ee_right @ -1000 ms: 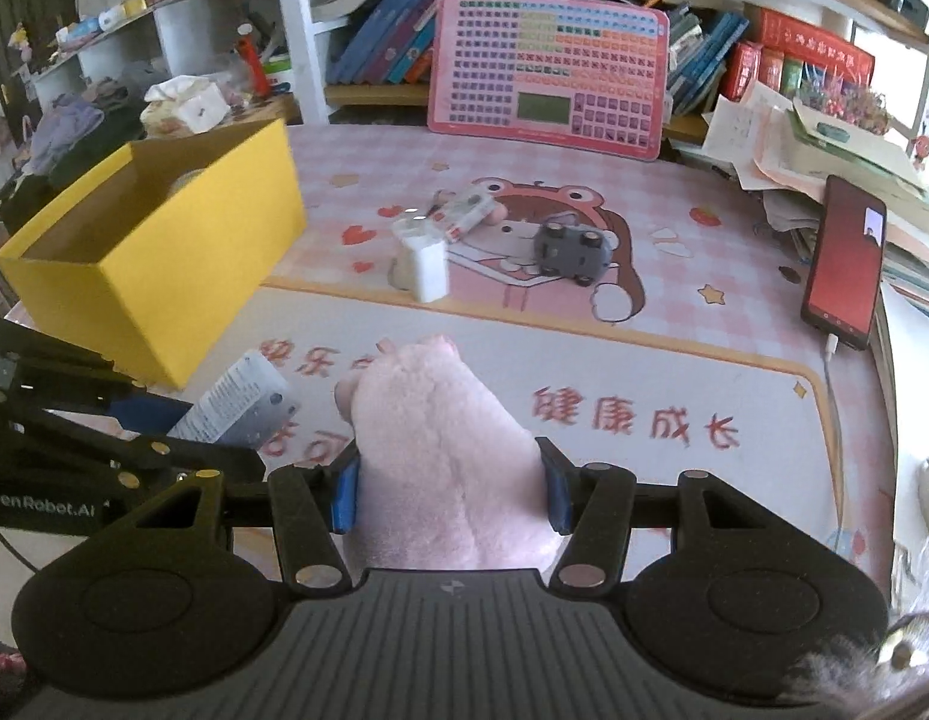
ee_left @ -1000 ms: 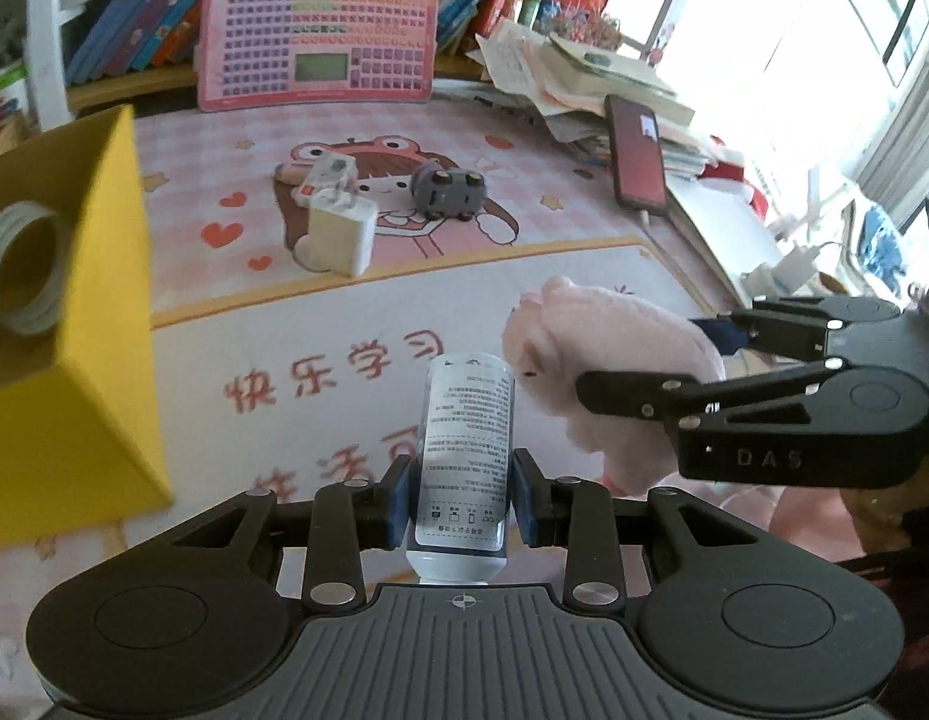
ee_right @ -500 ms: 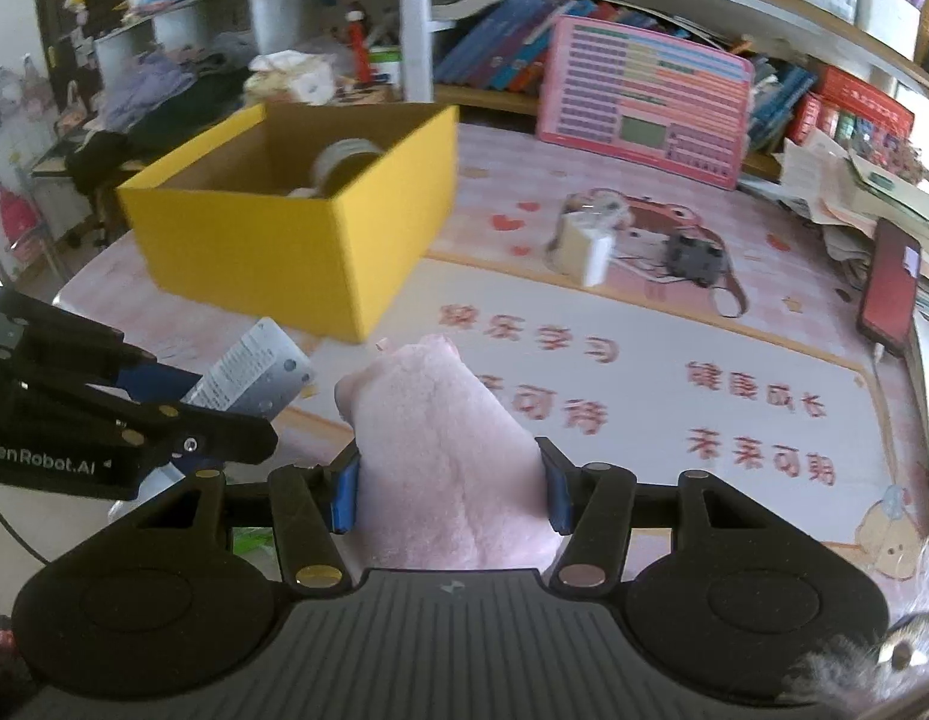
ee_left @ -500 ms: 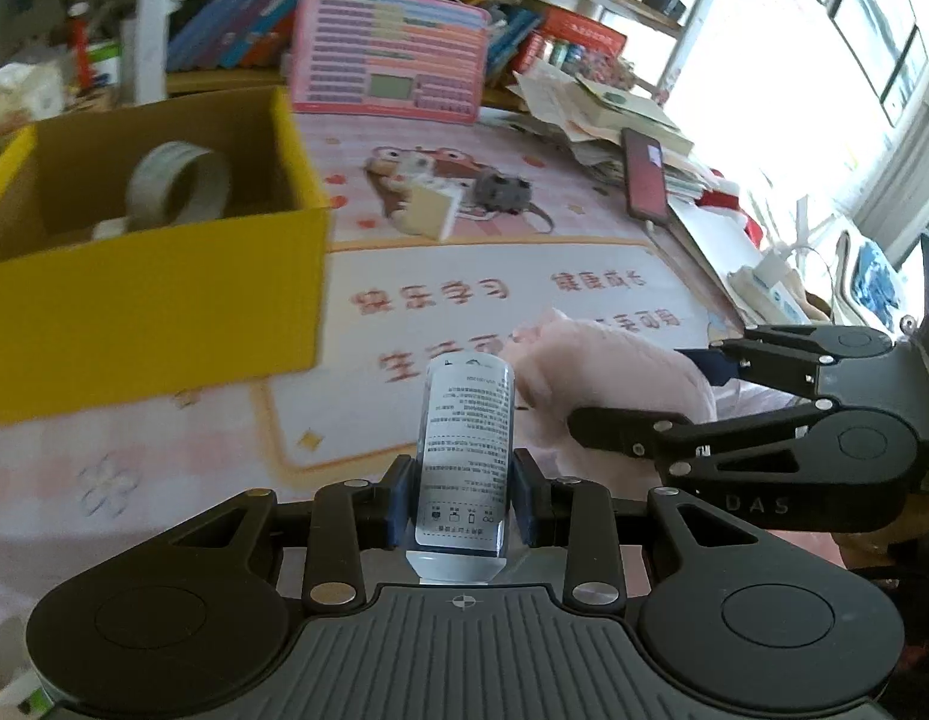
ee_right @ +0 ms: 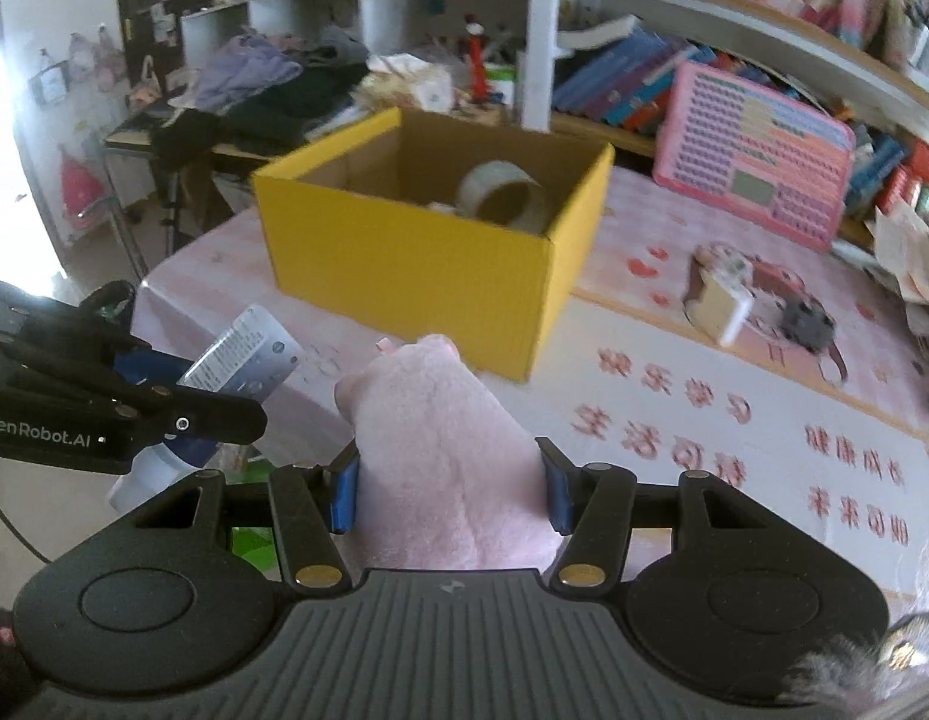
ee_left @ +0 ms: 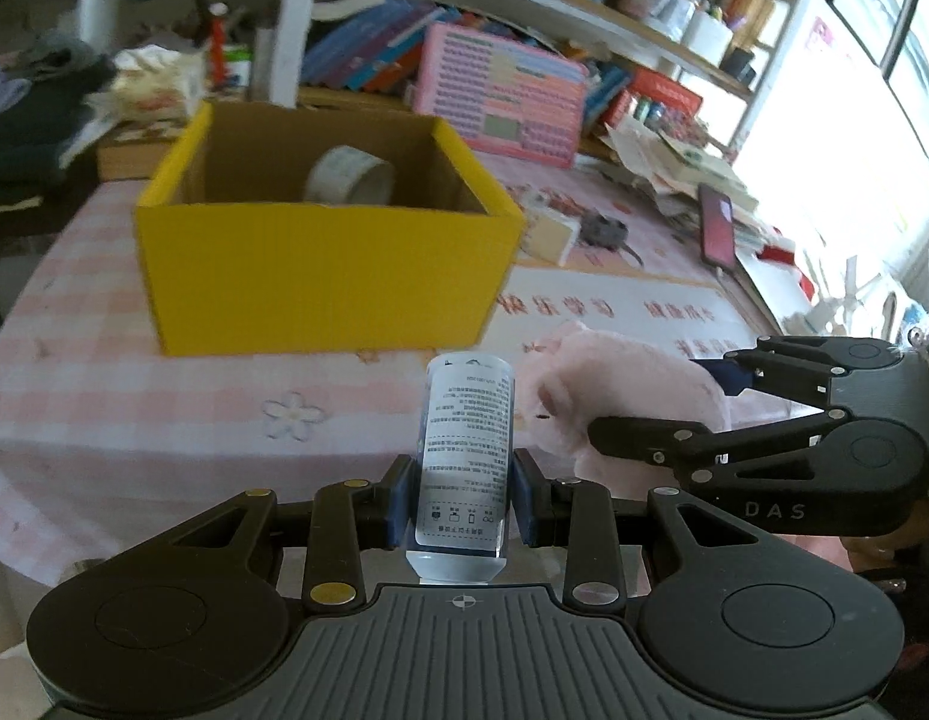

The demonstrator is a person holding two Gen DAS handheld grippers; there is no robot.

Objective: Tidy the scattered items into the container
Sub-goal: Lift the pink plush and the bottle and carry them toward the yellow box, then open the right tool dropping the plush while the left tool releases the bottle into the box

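Note:
My left gripper point(ee_left: 462, 501) is shut on a clear labelled tube point(ee_left: 466, 450), held up in front of the yellow box point(ee_left: 320, 276). My right gripper point(ee_right: 452, 492) is shut on a pink plush toy point(ee_right: 446, 456), also held above the table short of the yellow box point(ee_right: 416, 282). The box holds a roll of tape point(ee_left: 349, 175), also seen in the right wrist view point(ee_right: 503, 198). The plush point(ee_left: 620, 384) and right gripper point(ee_left: 656, 414) show to the right in the left wrist view. The tube point(ee_right: 242, 354) and left gripper point(ee_right: 224, 402) show at left in the right wrist view.
A white charger block point(ee_right: 719, 306), a small white item point(ee_right: 725, 258) and a grey toy car point(ee_right: 806, 324) lie on the pink mat right of the box. A phone point(ee_left: 718, 228) lies further right. A pink keyboard toy point(ee_right: 752, 156), books and shelves stand behind.
Both grippers have swung left and back with their loads. The yellow box now sits centred ahead of both, and its open top is more in view.

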